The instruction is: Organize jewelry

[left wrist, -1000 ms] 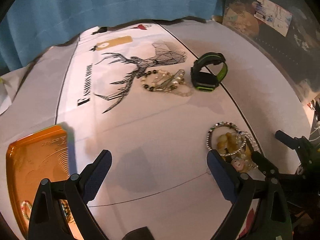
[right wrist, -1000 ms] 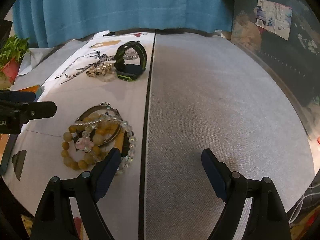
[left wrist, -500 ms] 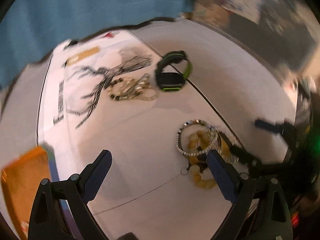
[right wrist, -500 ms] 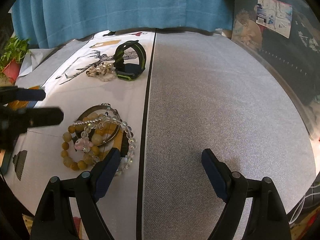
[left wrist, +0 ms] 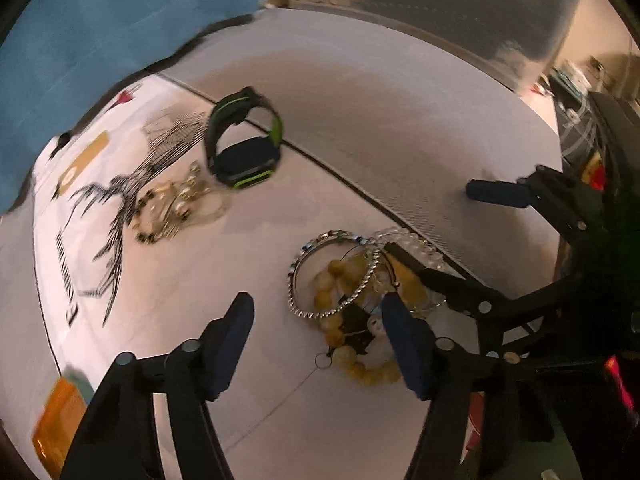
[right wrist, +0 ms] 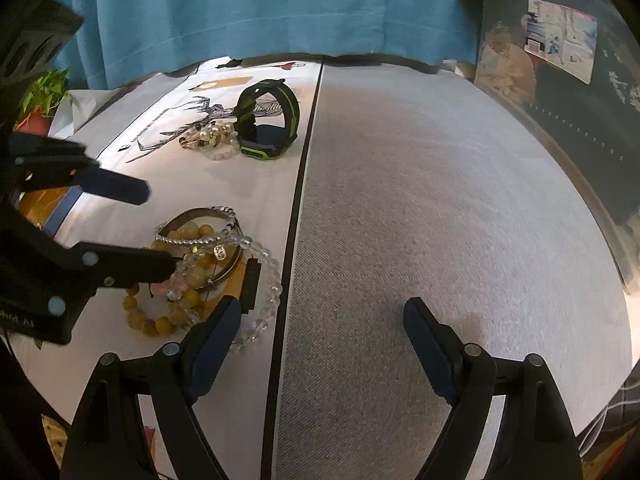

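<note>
Right now the left hand-held gripper (left wrist: 318,334) sits low over the white printed cloth (left wrist: 168,288), jaws closing, nothing between the pads yet. One of its fingers (right wrist: 120,266) reaches into the bracelet pile (right wrist: 200,272) from the left in the right wrist view, tip over or on the yellow bead bracelet (right wrist: 152,320); contact unclear. The other finger (right wrist: 114,186) is off the pile, above bare cloth.

The right hand-held gripper (right wrist: 322,334) is wide apart, holding nothing. Its left finger (right wrist: 212,332) is at the near edge of the pile, by the clear bead bracelet (right wrist: 272,280). Its right finger (right wrist: 430,340) is over the grey table (right wrist: 440,200).

Pile: silver rhinestone bangle (left wrist: 332,276), yellow beads, clear beads, a pale pink charm (right wrist: 168,286), a black tag (right wrist: 252,284). All tangled together, lying on the cloth just left of the black border stripe (right wrist: 298,208).

Farther back on the cloth: black-and-green watch (right wrist: 268,124), strap looped and standing on edge, and touching it or just beside it a second heap of pearl and dark bead bracelets (right wrist: 208,140). Both lie on the deer print (right wrist: 188,120).

Orange tray (left wrist: 60,420) at the left wrist view's lower left corner, blurred, well apart from the pile. Blue curtain (right wrist: 260,8) behind the table. Potted plant (right wrist: 40,100) at the far left.
</note>
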Tool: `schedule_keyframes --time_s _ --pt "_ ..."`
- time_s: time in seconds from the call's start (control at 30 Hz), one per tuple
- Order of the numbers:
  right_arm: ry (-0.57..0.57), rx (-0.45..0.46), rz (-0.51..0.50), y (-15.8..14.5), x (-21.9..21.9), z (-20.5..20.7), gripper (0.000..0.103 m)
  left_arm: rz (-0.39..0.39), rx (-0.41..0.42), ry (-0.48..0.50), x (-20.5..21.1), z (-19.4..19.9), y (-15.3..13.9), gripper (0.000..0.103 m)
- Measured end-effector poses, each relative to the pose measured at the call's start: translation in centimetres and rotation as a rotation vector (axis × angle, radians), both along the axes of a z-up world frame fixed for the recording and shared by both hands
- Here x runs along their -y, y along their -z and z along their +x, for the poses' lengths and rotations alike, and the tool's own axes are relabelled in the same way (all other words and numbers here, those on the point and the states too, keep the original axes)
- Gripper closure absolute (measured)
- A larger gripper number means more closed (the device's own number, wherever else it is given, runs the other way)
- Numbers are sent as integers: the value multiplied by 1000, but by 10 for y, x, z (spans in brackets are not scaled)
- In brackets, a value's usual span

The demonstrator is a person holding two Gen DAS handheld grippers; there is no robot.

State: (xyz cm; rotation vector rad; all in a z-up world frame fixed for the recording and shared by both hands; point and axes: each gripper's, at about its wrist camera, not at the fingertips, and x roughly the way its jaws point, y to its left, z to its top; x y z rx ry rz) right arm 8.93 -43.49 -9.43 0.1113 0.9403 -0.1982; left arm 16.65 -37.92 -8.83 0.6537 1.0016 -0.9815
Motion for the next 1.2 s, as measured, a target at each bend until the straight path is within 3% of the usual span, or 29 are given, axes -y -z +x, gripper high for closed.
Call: schedule_keyframes --time_s 0.2,0.23,0.27,0.33,0.37,0.4,0.5,0.7,0.97,1.2 --pt "-38 -6 3 0 1 5 19 60 12 149 15 -2 -2 49" --pt "-45 -5 3 0 1 6 20 64 4 172 16 -2 -1 56" --pt "-53 -4 1 0 1 7 22 70 -16 193 18 -2 0 77" --pt "-91 18 -2 -2 -2 6 49 88 -46 204 20 1 5 101" --pt "-108 26 -3 -3 -4 7 78 73 -67 197 19 2 4 102" --pt "-119 25 -7 -4 -6 8 95 58 -95 182 18 4 3 102" --pt "-88 26 29 -6 0 8 95 -35 -156 101 5 11 -11 102" --pt "-4 101 2 -36 14 -7 95 -147 -85 -56 -31 21 -56 102" --pt "34 171 -69 -90 13 -21 95 -239 -19 -253 -101 12 -106 102" --pt "10 224 -81 -131 -13 -49 95 -305 -5 -402 -173 -27 -137 102"
